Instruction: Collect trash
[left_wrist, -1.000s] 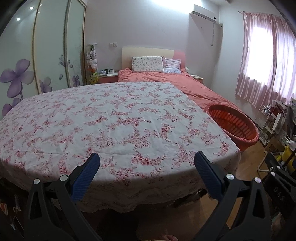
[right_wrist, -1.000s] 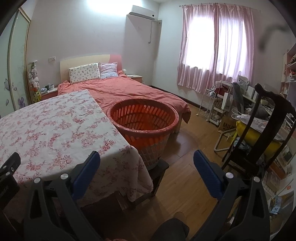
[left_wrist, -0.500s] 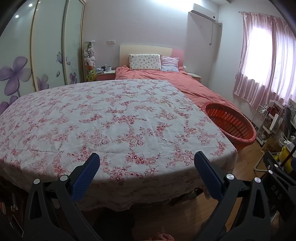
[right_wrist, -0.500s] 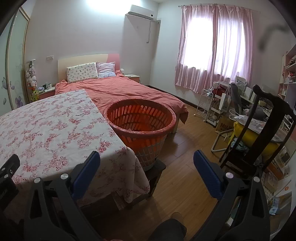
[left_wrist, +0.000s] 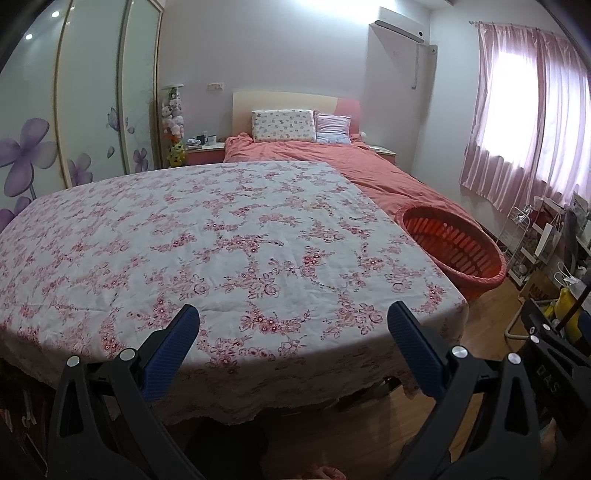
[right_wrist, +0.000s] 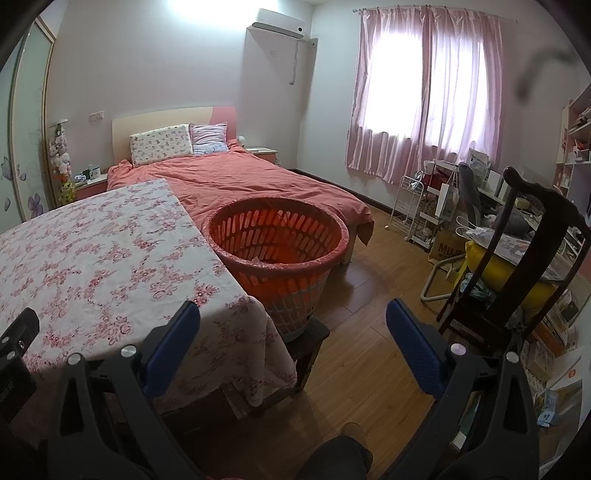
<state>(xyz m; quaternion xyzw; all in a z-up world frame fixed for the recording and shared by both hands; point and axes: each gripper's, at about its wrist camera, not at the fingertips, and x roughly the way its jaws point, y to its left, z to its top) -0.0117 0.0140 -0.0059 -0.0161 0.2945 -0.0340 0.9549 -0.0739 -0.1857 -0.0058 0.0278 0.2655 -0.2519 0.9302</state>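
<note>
- Ahead of the left hand-held gripper (left_wrist: 293, 325): desk (left_wrist: 221, 236) under a floral cloth, spread wide beneath both blue pads.
- Left hand-held gripper released, jaws wide apart, grasping nothing.
- Ahead and right of it: orange basket (left_wrist: 458, 247), just beside the desk's right edge.
- Right hand-held gripper (right_wrist: 293, 325) likewise released, jaws wide, nothing between them.
- Straight ahead of the right hand-held gripper: the basket (right_wrist: 277, 236), raised on a dark stool (right_wrist: 314, 341), touching the cloth's hanging corner.
- Inside the basket: a pale scrap at the bottom, too small to identify.
- Beyond the basket: bed (right_wrist: 258, 184) with a coral cover.
- Right of the right hand-held gripper: dark chair (right_wrist: 535, 258), cluttered shelves behind.
- No trash discernible on the desk.
</note>
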